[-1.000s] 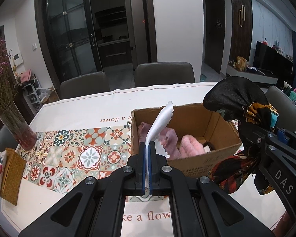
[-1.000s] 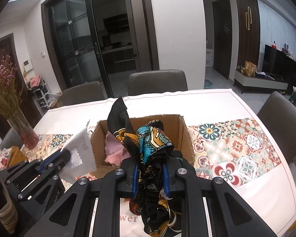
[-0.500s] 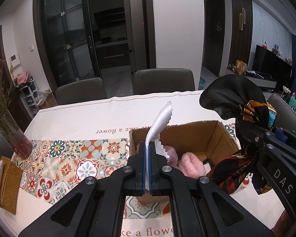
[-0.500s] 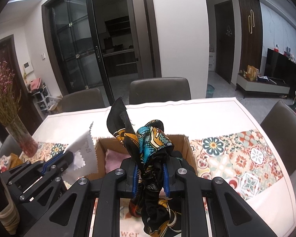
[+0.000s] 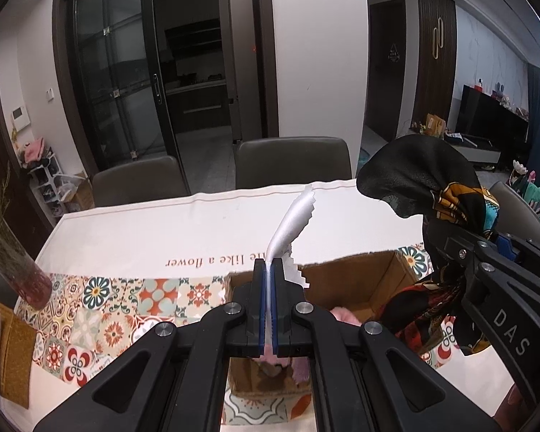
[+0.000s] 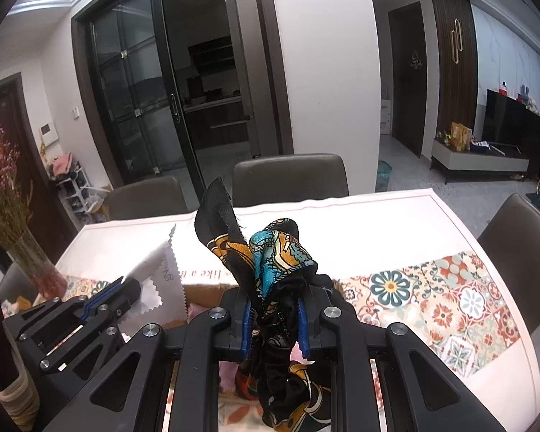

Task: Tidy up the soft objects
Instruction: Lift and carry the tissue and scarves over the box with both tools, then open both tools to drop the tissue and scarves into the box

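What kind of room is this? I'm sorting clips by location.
Most likely a home dining area: a clothed dining table with upholstered chairs, a flower vase, and a TV console beyond.

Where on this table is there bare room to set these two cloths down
Bare: the white tablecloth between the cardboard box and far chairs, and the patterned runner right of the box. Crowded: the left end, with the vase and mustard pouch.

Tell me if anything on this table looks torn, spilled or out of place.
Only the cardboard box: its far rim is ragged, as if a flap was torn off. Nothing is spilled. The left gripper pinches a white cloth and the right gripper a patterned scarf.
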`<state>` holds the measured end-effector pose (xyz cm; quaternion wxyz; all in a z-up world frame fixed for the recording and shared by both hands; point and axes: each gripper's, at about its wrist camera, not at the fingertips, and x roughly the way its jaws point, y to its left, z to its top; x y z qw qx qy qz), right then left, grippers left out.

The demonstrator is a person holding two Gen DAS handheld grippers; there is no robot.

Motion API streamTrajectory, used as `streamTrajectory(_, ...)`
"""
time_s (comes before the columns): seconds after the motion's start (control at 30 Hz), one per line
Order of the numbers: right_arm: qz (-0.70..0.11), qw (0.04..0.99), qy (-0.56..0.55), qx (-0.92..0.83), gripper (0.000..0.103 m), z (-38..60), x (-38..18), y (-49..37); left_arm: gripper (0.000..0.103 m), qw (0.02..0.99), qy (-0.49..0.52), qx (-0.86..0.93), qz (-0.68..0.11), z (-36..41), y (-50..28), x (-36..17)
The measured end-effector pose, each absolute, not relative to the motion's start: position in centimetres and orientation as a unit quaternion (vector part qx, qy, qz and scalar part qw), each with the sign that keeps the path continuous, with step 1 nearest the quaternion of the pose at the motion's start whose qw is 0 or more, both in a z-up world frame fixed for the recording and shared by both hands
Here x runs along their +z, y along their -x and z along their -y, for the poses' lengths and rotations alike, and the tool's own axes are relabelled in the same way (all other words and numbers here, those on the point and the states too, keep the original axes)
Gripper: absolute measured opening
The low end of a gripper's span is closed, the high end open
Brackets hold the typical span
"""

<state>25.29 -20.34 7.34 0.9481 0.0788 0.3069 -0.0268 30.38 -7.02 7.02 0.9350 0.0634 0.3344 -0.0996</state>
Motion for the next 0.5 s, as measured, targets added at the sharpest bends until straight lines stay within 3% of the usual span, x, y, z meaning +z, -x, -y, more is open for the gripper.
streamTrajectory(0.5, -0.355, 0.930, -0.088, -0.029, 0.021, 21.1, 3.1, -28.4, 0.004, 0.915, -0.060, -0.111, -0.382, 8.1, -33.4, 2.6)
